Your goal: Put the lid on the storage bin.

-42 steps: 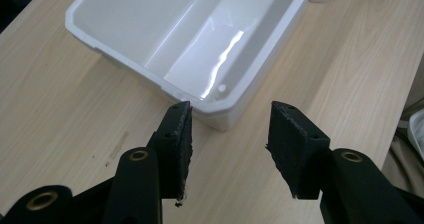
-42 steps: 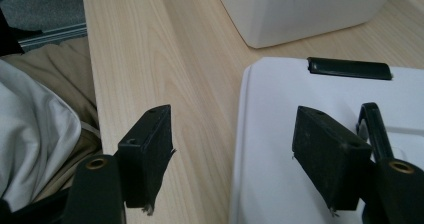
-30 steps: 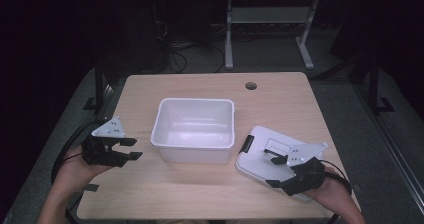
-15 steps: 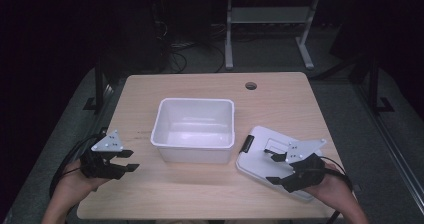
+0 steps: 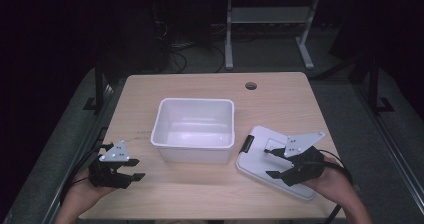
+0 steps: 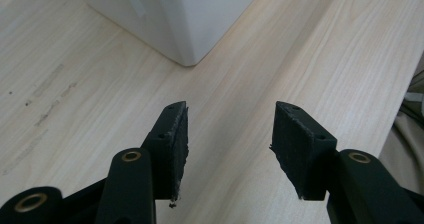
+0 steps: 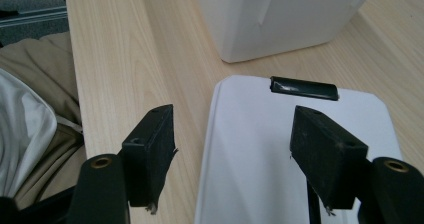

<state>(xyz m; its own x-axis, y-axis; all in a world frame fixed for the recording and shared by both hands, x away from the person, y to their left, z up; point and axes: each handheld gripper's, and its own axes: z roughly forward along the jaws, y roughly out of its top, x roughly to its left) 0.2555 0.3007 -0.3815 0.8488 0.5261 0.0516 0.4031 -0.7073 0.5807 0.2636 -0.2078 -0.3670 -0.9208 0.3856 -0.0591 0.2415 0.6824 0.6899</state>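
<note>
Left gripper (image 5: 131, 169): you hold it low over the near left part of the table (image 5: 280, 91), its jaws partly apart with bare wood between them; they have just been opening.
Left gripper's outlook: its own view faces a near corner of the tub (image 6: 190, 19), which stands well ahead of the tips.
Right gripper (image 5: 270, 163): your jaws stand wide apart above the lid (image 5: 260, 156), one on each side of its near long edge, gripping nothing that can be seen.
Tub (image 5: 195, 129): white, open, upright at the middle of the table (inside looks bare).
Lid: white, lying flat on the wood just right of the tub, set at an angle to it; whether they touch is hard to tell.
Latch (image 7: 303, 88): a black clip on the lid's end nearest the tub.
Hands: your forearms come in from the near edge, one at each side.
</note>
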